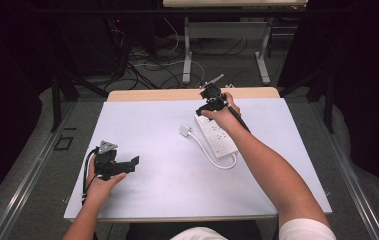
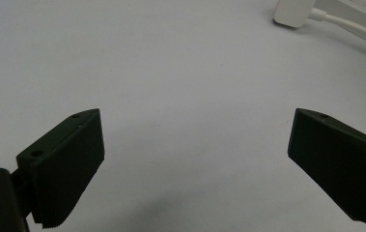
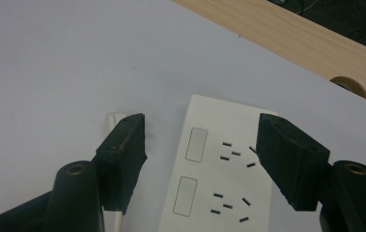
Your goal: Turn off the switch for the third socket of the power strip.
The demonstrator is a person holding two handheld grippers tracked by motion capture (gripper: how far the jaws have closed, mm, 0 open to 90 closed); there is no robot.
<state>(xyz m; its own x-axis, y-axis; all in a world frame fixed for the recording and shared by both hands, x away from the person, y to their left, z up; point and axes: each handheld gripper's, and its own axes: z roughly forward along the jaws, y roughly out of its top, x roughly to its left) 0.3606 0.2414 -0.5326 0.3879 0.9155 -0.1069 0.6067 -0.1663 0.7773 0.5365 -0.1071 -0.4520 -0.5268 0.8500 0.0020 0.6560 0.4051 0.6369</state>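
At the table's left, the left gripper rests low over the white table, jaws spread wide, nothing between them. Right of centre lies the white power strip, no readable lettering. The right gripper hovers over its far end, jaws released, straddling it.

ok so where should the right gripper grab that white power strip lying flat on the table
Probably across the narrow width of the white rectangular power strip, near its far end, coming straight down from above. It lies flat, socket face up, and the right gripper hangs over that end with its jaws open wider than the strip.
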